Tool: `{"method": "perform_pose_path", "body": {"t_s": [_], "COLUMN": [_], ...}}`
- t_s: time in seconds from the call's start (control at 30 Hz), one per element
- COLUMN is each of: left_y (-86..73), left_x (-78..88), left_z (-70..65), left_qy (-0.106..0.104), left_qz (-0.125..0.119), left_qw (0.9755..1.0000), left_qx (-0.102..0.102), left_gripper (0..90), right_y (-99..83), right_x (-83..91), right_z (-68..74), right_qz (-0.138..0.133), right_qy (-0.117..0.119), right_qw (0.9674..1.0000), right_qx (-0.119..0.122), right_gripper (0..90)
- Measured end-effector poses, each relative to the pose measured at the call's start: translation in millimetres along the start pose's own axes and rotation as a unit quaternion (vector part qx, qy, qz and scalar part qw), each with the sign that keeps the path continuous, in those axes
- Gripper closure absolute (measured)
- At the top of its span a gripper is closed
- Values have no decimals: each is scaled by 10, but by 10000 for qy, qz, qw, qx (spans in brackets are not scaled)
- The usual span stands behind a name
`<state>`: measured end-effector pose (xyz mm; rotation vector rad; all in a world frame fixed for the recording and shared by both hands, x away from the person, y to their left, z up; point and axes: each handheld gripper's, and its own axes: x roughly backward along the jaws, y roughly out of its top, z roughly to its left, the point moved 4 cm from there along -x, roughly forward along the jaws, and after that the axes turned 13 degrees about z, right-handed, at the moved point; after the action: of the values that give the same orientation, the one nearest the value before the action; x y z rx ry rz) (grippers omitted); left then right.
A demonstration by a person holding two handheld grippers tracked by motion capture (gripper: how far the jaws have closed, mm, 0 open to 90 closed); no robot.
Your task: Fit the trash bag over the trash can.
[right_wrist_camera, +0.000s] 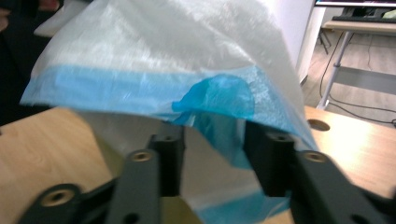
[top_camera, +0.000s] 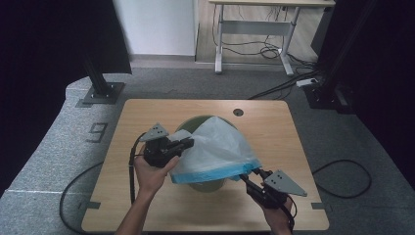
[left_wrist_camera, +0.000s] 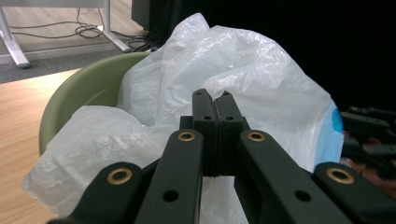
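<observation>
Both grippers at a crinkled white blue-hemmed bag (top_camera: 220, 147): left fingers (left_wrist_camera: 204, 112) pinch it, right fingers (right_wrist_camera: 170, 154) apart.

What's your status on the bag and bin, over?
Left gripper shut on bag film. Right gripper open, blue hem between jaws. Bag half over green bin. Nothing blocking.

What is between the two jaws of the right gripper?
In the right gripper view, the blue-banded edge of the plastic bag hangs between the open jaws of the right gripper, which do not press on it. Behind it lies the wooden table.
</observation>
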<state>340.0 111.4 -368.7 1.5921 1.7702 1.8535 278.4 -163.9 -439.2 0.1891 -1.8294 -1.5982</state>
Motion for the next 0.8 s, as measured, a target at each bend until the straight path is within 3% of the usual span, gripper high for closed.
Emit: {"method": "perform_pose_path", "body": {"t_s": [0.1, 0.17, 0.37, 0.63, 0.8], "left_y": [-3, -6, -1, 37, 82], "left_x": [-8, -8, 34, 27, 27], "left_z": [3, 9, 32, 4, -34], "left_qy": [2, 11, -3, -18, -53], "left_qz": [21, 12, -108, -237, -365], "left_qw": [10000, 10000, 9999, 9997, 9993], "left_qx": [-5, -1, 52, -3, -40], "left_gripper": [889, 888, 886, 886, 883], "right_y": [53, 96, 143, -28, -90], "right_x": [-6, 0, 39, 62, 45], "right_z": [-31, -49, -103, -55, -26], "right_qz": [-101, -195, -191, 20, 155], "right_qy": [7, 61, 215, 303, 382], "right_qw": [9999, 9998, 9996, 9990, 9984], "right_qx": [-18, -12, 49, 340, 374], "right_gripper": [825, 884, 890, 890, 890]}}
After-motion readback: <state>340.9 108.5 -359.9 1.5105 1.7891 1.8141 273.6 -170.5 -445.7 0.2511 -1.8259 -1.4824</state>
